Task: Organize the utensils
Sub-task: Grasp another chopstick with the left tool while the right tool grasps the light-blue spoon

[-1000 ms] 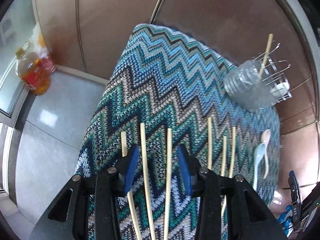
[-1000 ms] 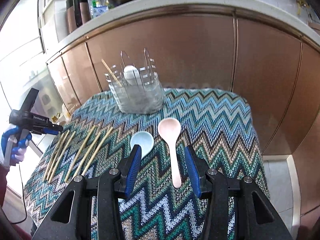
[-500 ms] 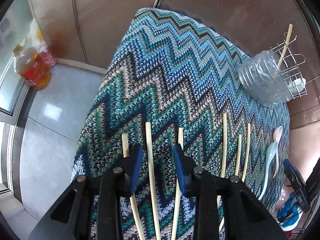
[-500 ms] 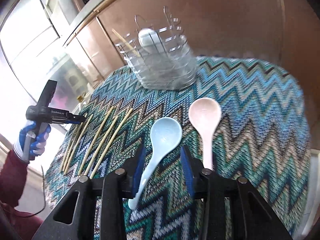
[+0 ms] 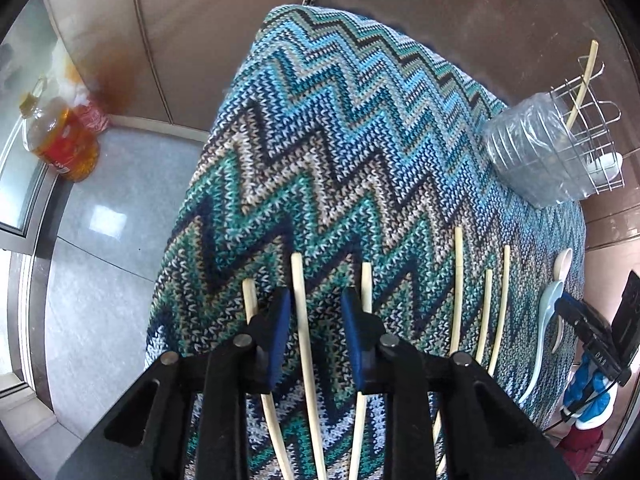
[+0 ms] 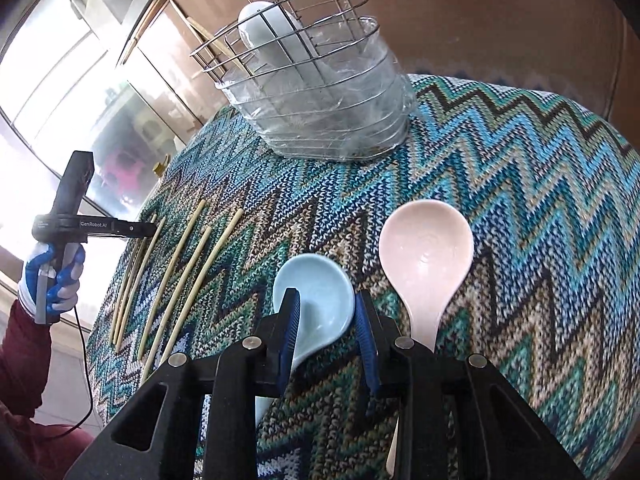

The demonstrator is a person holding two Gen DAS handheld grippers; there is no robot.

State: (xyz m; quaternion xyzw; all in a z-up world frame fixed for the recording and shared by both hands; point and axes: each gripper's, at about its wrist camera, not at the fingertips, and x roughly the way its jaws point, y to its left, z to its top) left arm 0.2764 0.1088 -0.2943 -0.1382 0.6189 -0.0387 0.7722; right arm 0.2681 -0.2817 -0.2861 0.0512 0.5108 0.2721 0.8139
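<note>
Several bamboo chopsticks lie on the zigzag knit cloth [image 5: 340, 152]. My left gripper [image 5: 316, 312] is open, low over them, with one chopstick [image 5: 304, 328] between its fingers and one on each side. My right gripper [image 6: 326, 312] is open and straddles the light blue spoon [image 6: 316, 300] where bowl meets handle. A pink spoon [image 6: 426, 248] lies just to the right of it. The wire utensil holder [image 6: 320, 92] stands at the back in a clear plastic base, with a white spoon [image 6: 260, 36] and one chopstick [image 5: 580, 80] in it.
The cloth-covered table ends close to copper cabinet doors [image 5: 400, 8]. An oil bottle [image 5: 60, 140] stands on the tiled floor to the left. The chopsticks [image 6: 184, 276] lie in a row left of the spoons in the right wrist view.
My left gripper has dropped lower over the chopsticks and narrowed a little. My right gripper has moved forward and down, shifting left from between the spoons onto the blue spoon.
</note>
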